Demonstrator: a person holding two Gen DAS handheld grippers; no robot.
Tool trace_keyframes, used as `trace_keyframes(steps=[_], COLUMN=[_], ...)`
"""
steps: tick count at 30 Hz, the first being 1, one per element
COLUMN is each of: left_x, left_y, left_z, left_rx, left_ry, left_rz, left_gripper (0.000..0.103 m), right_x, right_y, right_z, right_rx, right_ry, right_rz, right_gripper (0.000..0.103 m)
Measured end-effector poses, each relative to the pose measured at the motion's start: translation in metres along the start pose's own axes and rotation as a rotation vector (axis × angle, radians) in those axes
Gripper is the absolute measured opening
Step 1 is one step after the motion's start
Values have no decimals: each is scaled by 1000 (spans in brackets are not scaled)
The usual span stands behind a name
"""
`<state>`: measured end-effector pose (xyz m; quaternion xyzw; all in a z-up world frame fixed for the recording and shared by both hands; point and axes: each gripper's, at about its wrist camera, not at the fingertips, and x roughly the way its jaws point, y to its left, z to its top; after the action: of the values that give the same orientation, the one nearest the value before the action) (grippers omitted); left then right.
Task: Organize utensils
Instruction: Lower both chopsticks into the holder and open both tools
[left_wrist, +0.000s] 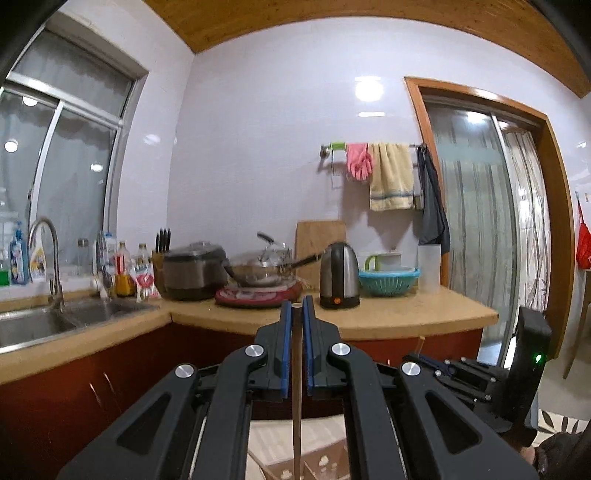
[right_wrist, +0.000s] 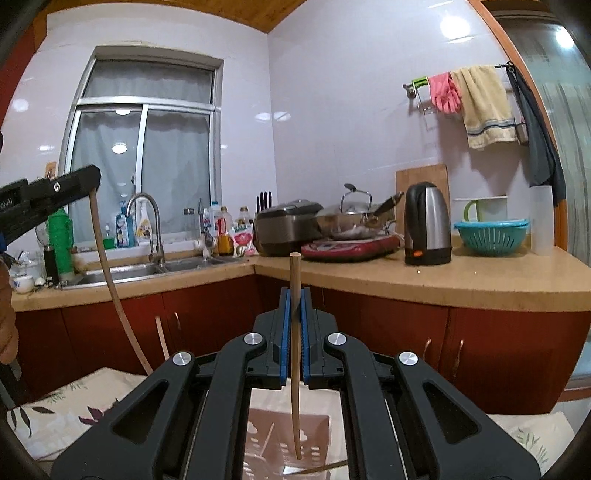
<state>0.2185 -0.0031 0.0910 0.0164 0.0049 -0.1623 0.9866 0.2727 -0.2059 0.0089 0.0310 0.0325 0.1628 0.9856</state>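
My left gripper (left_wrist: 296, 306) is shut on a dark wooden chopstick (left_wrist: 296, 387) that hangs straight down between its blue pads. In the right wrist view the left gripper (right_wrist: 90, 184) shows at the left, with its chopstick (right_wrist: 110, 288) hanging down. My right gripper (right_wrist: 295, 295) is shut on a lighter wooden chopstick (right_wrist: 294, 350). Its top sticks up above the fingertips and its lower end hangs inside a pale pink perforated utensil holder (right_wrist: 288, 443). The holder also shows at the bottom of the left wrist view (left_wrist: 314, 465). Another chopstick (right_wrist: 162, 339) stands to the holder's left.
A floral cloth (right_wrist: 74, 402) covers the surface under the holder. Behind is a tan kitchen counter (right_wrist: 461, 277) with a sink (right_wrist: 129, 271), rice cooker (right_wrist: 288, 225), wok (right_wrist: 351, 218), kettle (right_wrist: 426, 221) and teal colander (right_wrist: 489, 236). Red cabinets (right_wrist: 480, 350) stand below.
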Motion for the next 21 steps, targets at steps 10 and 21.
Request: trace_keyframes(steps=[10,21], left_x=[1,-67], left_y=[16,8], left_z=[-59,-117], left_rx=[-102,-91], left_ry=[163,336], left_rz=[46,135], left_gripper=[68,79], right_x=[-26,-115], right_y=[4,10], right_z=[-15,-41], right_rx=[6,18], right_ry=[72,146], right_rz=[-25,-62], right_gripper=[37,40])
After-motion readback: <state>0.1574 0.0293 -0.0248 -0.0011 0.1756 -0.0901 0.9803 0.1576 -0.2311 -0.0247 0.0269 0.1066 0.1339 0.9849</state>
